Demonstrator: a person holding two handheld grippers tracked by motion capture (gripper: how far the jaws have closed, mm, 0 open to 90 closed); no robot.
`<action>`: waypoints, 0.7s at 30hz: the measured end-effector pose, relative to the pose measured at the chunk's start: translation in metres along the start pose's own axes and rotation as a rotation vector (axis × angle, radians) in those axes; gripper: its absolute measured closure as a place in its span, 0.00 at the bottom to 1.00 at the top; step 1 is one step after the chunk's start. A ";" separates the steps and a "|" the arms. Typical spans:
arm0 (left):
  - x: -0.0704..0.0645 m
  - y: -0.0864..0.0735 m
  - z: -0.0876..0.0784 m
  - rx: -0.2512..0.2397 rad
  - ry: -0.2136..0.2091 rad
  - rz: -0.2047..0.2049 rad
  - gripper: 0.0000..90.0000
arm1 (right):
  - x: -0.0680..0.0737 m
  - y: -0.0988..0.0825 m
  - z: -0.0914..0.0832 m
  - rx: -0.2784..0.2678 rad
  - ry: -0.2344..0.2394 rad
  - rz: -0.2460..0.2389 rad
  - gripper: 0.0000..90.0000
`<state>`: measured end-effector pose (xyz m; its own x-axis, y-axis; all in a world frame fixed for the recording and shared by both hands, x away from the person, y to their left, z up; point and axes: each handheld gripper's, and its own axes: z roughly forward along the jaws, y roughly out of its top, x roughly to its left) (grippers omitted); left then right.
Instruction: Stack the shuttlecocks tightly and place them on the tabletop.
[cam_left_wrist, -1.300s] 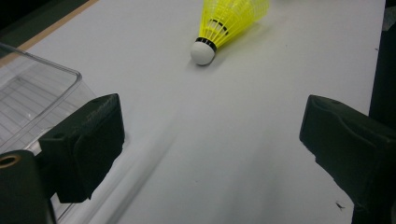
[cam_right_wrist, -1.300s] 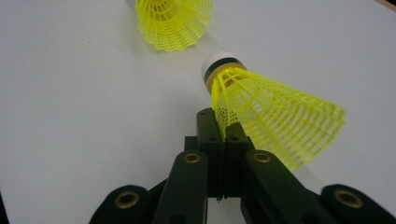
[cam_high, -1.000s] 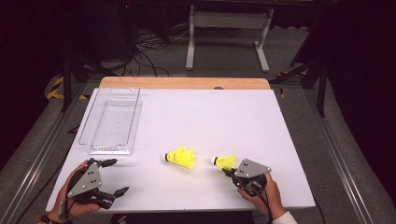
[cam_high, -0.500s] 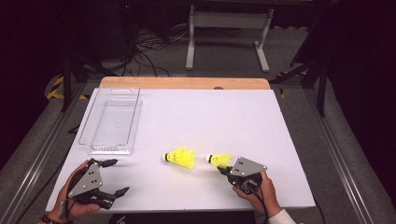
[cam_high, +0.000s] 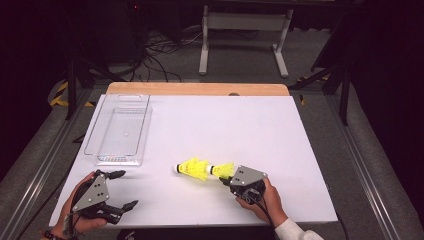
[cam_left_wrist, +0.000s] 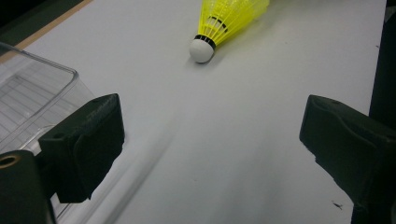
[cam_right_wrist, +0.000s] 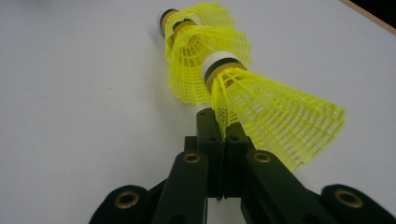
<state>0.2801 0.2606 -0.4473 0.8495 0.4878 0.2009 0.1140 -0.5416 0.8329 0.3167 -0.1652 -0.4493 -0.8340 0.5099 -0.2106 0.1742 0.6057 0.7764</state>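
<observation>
Right hand-held gripper (cam_high: 226, 180): your jaws are clamped together on the skirt edge of the held shuttlecock (cam_right_wrist: 261, 105); in the right gripper view the yellow mesh is pinched between the two black jaws.
Held shuttlecock, position: it projects from your right jaws toward 10 o'clock in the high view, white cork end leading, near the front edge of the bench (cam_high: 225, 125).
Second shuttlecock (cam_high: 192, 167): it lies on the bench just beyond the held one, cork at 9 o'clock, open skirt facing your right hand-held gripper.
Key relation: the two long axes run nearly in line. The held cork sits at, or just inside, the open skirt of the lying one; you cannot tell from these views whether they touch.
Judged next move: nesting seems likely, so push along that shared axis toward 10 o'clock. An off-axis push would probably roll the loose shuttlecock away.
Left hand-held gripper (cam_high: 123, 190): your jaws stand wide apart and hold nothing, at the bench's 7 o'clock corner.
Nearer hand: your right one, by a clear margin; the left is well apart.
Clear tray (cam_high: 120, 131): it sits at 12 o'clock from your left hand-held gripper and looks unloaded.
</observation>
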 end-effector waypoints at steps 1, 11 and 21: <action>0.000 0.000 0.000 0.000 0.000 0.000 0.09 | 0.000 0.000 0.000 0.000 0.000 0.000 0.99; 0.000 0.000 0.000 0.001 0.000 0.004 0.09 | 0.005 0.009 0.026 0.026 0.046 -0.020 0.99; 0.000 0.000 0.000 0.001 -0.003 0.001 0.09 | 0.008 0.017 0.043 0.025 0.065 -0.033 0.99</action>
<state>0.2801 0.2610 -0.4476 0.8515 0.4847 0.2001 0.1132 -0.5425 0.8324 0.3356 -0.1250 -0.4632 -0.8718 0.4487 -0.1964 0.1582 0.6374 0.7541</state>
